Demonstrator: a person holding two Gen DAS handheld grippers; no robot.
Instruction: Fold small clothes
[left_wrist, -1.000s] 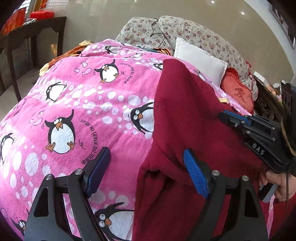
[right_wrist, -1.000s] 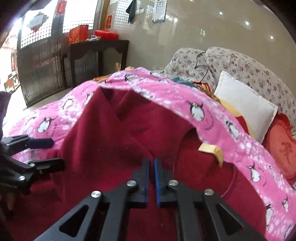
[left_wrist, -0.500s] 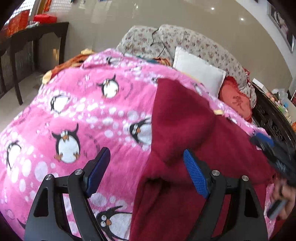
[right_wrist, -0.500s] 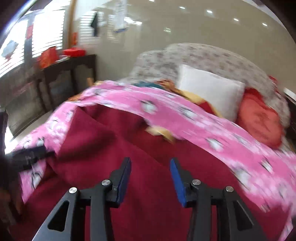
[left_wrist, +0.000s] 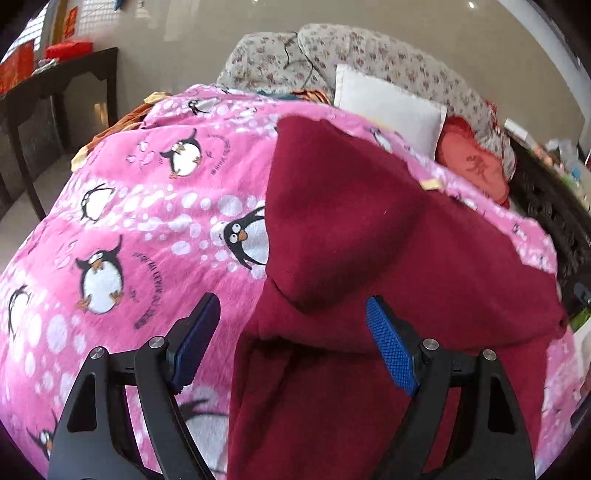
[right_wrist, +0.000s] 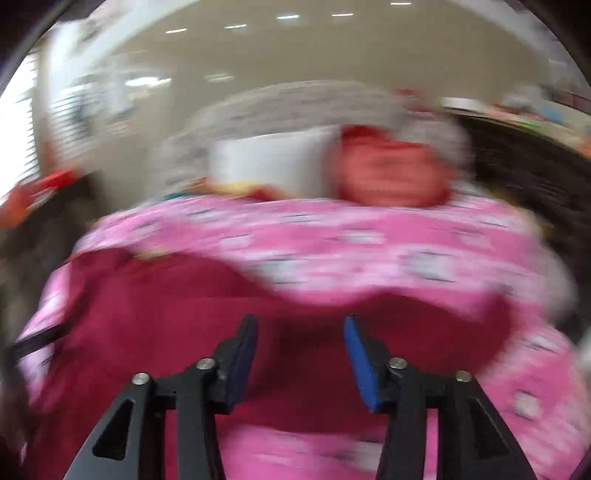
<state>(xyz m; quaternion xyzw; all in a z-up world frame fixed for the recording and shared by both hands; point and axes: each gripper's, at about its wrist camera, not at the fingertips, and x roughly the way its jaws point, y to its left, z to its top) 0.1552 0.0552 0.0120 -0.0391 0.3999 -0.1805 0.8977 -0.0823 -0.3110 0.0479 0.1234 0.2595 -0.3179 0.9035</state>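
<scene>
In the left wrist view the left gripper (left_wrist: 291, 339) hangs with its jaws wide apart and nothing between the pads, above the left edge of the dark red garment (left_wrist: 388, 258), which lies spread on the pink penguin blanket (left_wrist: 129, 229) with one flap folded across its upper part. The likely risk is that this loose flap slides or springs back, since nothing pins it; a careless pass of the open fingers could also drag the blanket along with the garment's edge. Compared with a second ago, the other gripper and the hand holding it are gone from the garment's right side. In the right wrist view — heavily blurred — the right gripper (right_wrist: 300, 352) is opening, empty, over the garment's near-right part, where earlier its jaws were pressed together; the view now faces the white pillow (right_wrist: 269, 162) beyond the garment instead of the garment's left side.
</scene>
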